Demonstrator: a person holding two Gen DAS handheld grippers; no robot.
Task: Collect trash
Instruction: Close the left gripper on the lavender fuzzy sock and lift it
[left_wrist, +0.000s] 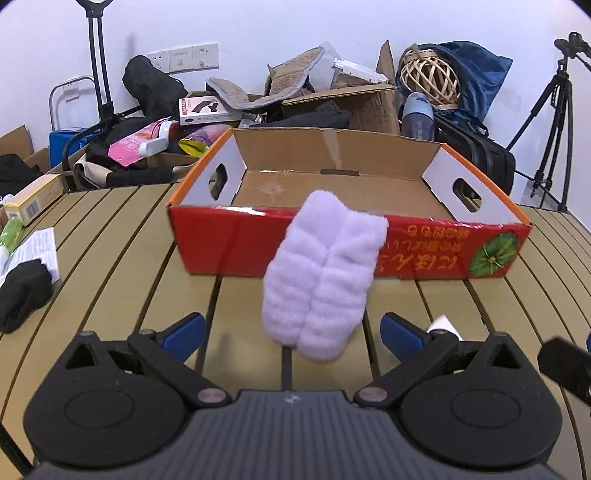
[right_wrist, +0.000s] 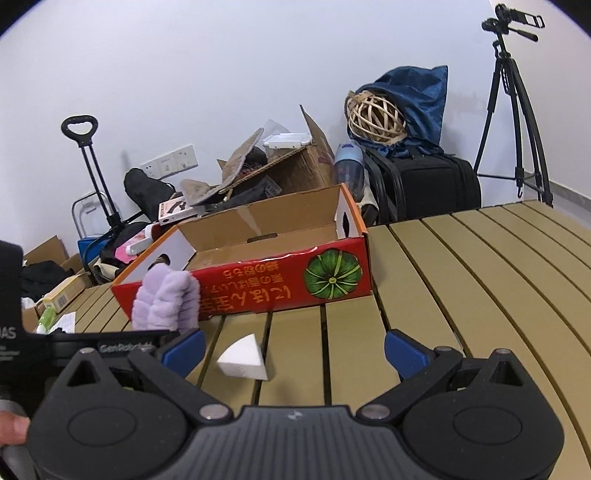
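A fluffy lilac cloth (left_wrist: 321, 280) stands up between the spread blue fingers of my left gripper (left_wrist: 293, 332), touching neither; its lower end is blurred, so I cannot tell whether it rests on the table. Just beyond it sits a red cardboard tray (left_wrist: 229, 243) with a pumpkin picture, bare inside. In the right wrist view the same cloth (right_wrist: 166, 299) is in front of the tray (right_wrist: 258, 284). My right gripper (right_wrist: 293, 350) is open over the slatted table, and a white foam wedge (right_wrist: 243, 360) lies between its fingers, nearer the left one.
A black sock (left_wrist: 22, 295), printed paper (left_wrist: 37, 247) and a small carton (left_wrist: 33, 199) lie at the table's left edge. Behind the table are piled boxes, bags, a black case (right_wrist: 424, 188) and a tripod (right_wrist: 517, 110). A hand (right_wrist: 11, 428) shows at lower left.
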